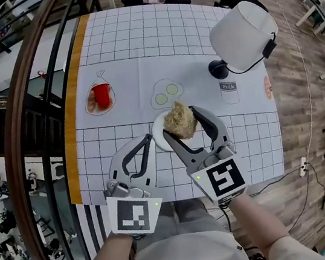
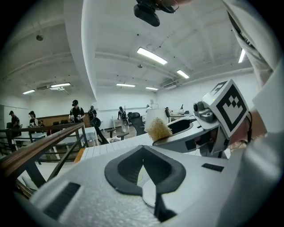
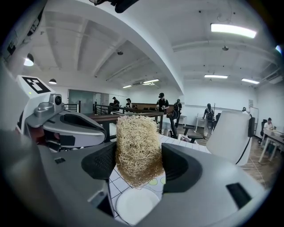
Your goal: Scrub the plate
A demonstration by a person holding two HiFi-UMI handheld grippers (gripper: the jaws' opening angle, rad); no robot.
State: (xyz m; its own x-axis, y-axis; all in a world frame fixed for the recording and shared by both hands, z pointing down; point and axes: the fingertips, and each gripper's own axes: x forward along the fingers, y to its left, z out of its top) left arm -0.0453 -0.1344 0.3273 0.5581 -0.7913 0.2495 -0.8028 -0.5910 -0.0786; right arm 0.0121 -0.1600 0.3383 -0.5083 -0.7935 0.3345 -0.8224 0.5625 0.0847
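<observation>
**Scrubber clamped over the plate, left gripper closed at the rim**

The right gripper (image 1: 180,121) (image 3: 138,162) is clamped on a straw-coloured fibre scrubber (image 1: 179,117) (image 3: 136,146). Both dark pads press into the sides of the wad. The scrubber bulges above the jaws and hangs a little below them.

Directly under that gripper's tips lies the white plate (image 1: 158,131) (image 3: 136,205), flat on the worktop (image 1: 136,38). In the head view the scrubber covers the plate's far right part. Whether it touches the plate surface cannot be told.

The left gripper (image 1: 149,137) (image 2: 143,148) has its jaws brought together, with the tips meeting at a point. Those tips sit at the plate's left rim. Its own view shows a sliver of the plate (image 2: 148,193) through the gap below the tips. No view shows whether the rim is pinched or merely just beside the tips.

The two grippers converge on the plate from the person's side, and the right gripper lies just to the right of the left one.

Well beyond the right gripper's tips and off to its right stands a white-shaded lamp (image 1: 244,34) (image 3: 228,133) on a black base. Ahead of the left gripper and to its left stands a red cup (image 1: 101,95), well apart from the plate. The worktop carries a white cloth with a grid pattern.
</observation>
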